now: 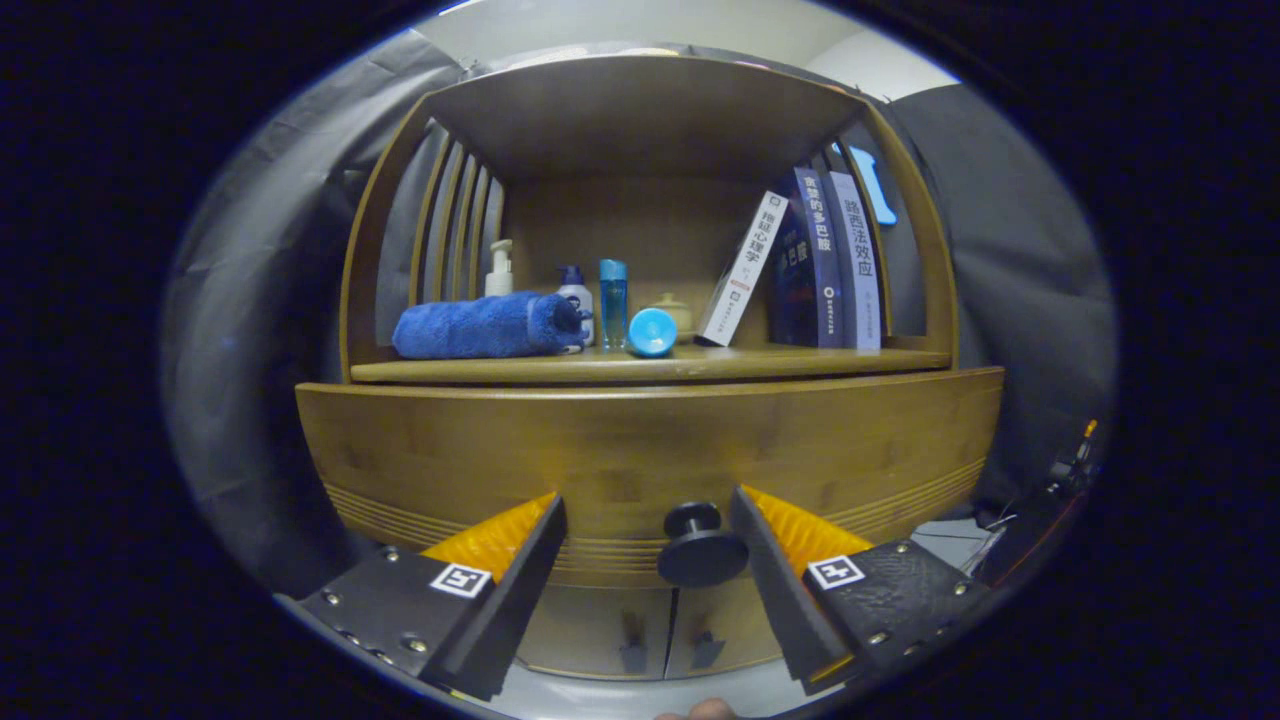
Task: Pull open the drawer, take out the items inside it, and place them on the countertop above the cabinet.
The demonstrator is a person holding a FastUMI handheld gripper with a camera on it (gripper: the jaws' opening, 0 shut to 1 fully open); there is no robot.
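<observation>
One round black knob (700, 548) sits at the middle of the wide, curved wooden drawer front (650, 450), which lies flush and closed below the countertop. The gripper (648, 520) faces this knob with its two fingers spread wide, one on each side of it; the knob stands between the fingertips and neither finger touches it.

Just above the drawer front runs the wooden countertop (800, 358), the floor of an open wooden shelf niche with a slatted side. On it, from one end, lies a rolled blue towel (485, 326); behind the towel stands a white pump bottle (499, 268), and beside it a small white bottle with a dark blue cap (574, 296). Next comes a tall clear blue bottle (613, 301), with a round light-blue lid (652, 332) lying in front of it and a small pale lidded jar (672, 309) behind. Further along, a white book (742, 270) leans against several upright dark and pale blue books (830, 262). Below the drawer, two cabinet doors (645, 630) with small handles are closed.
</observation>
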